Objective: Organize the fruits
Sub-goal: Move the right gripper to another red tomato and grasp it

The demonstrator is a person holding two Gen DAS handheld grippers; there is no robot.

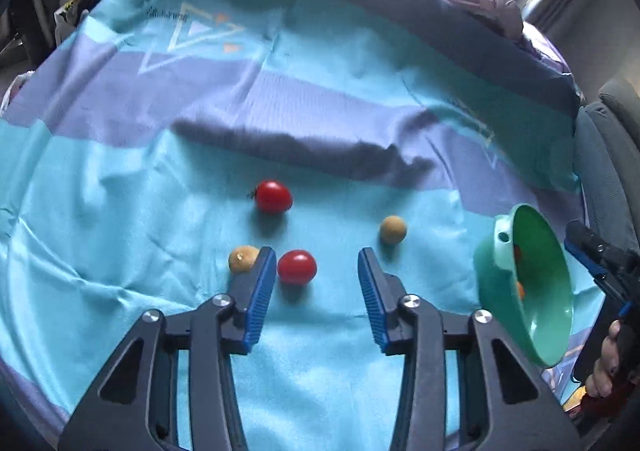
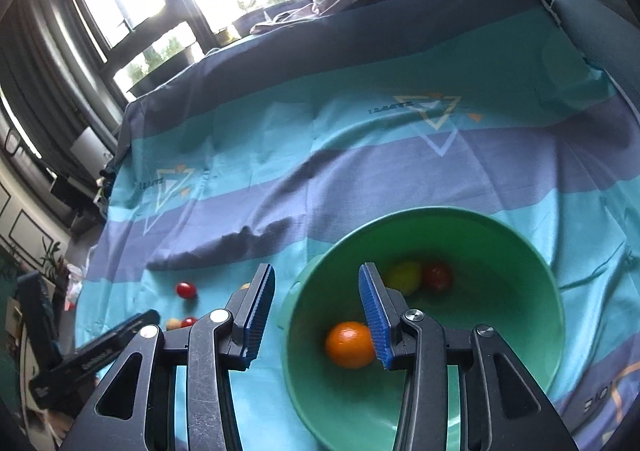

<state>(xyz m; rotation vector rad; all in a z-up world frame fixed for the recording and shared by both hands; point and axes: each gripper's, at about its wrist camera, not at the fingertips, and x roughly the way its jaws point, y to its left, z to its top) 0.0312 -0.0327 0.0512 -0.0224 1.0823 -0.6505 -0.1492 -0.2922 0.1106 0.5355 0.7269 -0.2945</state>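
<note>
Red tomato [image 1: 297, 266], well left of green bowl [image 1: 532, 291], may be nudged away by half-open, empty left gripper [image 1: 317, 275].

The left hand-held gripper [image 1: 317, 271] is seen pointed steeply down, its two blue-padded fingers [image 1: 262, 291] held apart with nothing pressed between the pads; the nearer red cherry tomato [image 1: 297, 266] lies just inside the left pad. The right hand-held gripper [image 2: 317, 303] is likewise angled downward, its jaws parted and empty, with one finger outside the green bowl [image 2: 420, 403] and the other finger over the bowl's inside, beside the rim. In the left wrist view, the right hand-held gripper's black body is seen beyond the bowl, grasped by a hand [image 1: 606, 365] whose fingers are wrapped around the handle.
</note>
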